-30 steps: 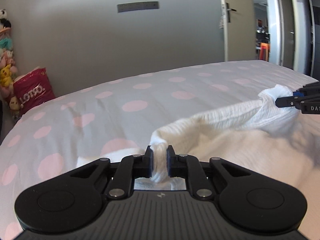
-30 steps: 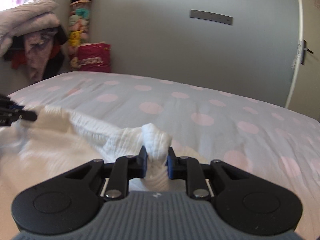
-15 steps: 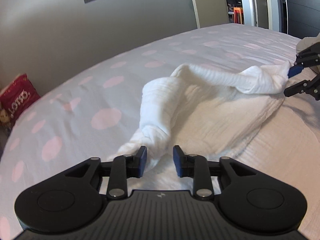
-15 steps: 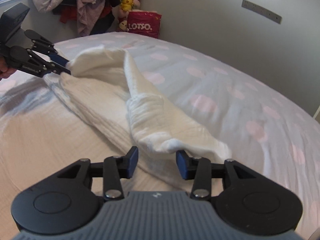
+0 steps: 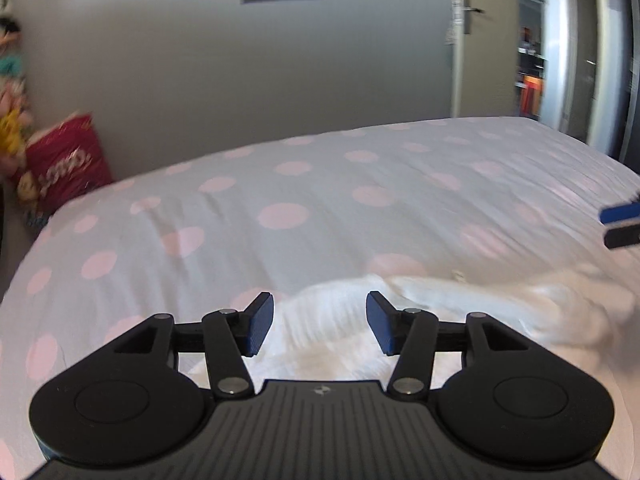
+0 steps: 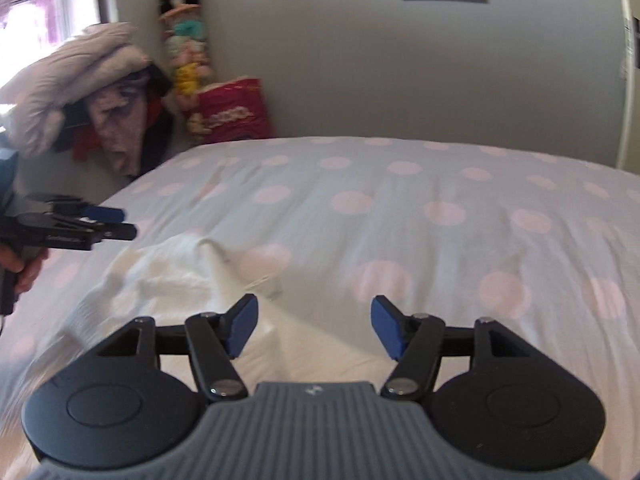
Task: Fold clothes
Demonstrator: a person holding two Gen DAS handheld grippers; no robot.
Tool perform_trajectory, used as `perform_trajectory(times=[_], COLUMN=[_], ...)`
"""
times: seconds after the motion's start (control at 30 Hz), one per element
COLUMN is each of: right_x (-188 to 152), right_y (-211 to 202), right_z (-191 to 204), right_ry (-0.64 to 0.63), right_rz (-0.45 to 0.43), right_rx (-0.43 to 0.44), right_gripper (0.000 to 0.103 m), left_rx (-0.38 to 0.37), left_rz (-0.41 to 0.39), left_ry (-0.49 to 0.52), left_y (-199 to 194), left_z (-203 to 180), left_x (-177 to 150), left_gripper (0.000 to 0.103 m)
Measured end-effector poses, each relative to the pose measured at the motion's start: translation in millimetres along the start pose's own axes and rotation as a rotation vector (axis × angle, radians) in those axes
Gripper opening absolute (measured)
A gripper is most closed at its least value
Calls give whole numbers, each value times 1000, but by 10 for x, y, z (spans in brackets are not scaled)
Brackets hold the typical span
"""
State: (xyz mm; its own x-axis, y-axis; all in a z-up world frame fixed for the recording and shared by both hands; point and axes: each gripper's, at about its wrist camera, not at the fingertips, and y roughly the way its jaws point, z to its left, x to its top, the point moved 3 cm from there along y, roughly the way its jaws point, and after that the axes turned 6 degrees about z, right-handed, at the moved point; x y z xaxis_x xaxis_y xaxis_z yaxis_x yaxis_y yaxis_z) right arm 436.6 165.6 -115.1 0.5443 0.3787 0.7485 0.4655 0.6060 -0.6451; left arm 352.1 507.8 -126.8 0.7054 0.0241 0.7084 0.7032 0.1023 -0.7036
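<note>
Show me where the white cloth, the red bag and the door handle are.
white cloth (image 6: 168, 276): right wrist view, on its raised fold.
red bag (image 6: 234, 110): right wrist view, on its front face.
door handle (image 5: 472, 10): left wrist view, on the lever.

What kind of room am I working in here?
Most likely a bedroom: a bed with a polka-dot duvet, stuffed toys stacked in the corner, and heaped clothes beside it.

Both wrist views look forward, tilted down over polka-dot bed (image 5: 320, 184) toward grey wall (image 6: 400, 72). Shared: white garment (image 6: 168, 276) at 6 o'clock, close.
</note>
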Motion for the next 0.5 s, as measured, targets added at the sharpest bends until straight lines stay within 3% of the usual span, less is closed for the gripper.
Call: perform_trajectory(times=[0.27,0.4,0.5], right_x=[-254,-381,-469], right_y=[502,601,625], right_z=[14,103,202], right_ry=[40,33,-10], right_rz=[139,177,194], right_rx=[104,184,197], right_gripper=[61,59,45], left_rx=[29,15,34], left_rz=[165,177,167], left_ry=[48,34,39], left_y=[762,943,982], left_z=[149,127,96], left_x=[58,-81,-147], left_gripper=[57,57,61])
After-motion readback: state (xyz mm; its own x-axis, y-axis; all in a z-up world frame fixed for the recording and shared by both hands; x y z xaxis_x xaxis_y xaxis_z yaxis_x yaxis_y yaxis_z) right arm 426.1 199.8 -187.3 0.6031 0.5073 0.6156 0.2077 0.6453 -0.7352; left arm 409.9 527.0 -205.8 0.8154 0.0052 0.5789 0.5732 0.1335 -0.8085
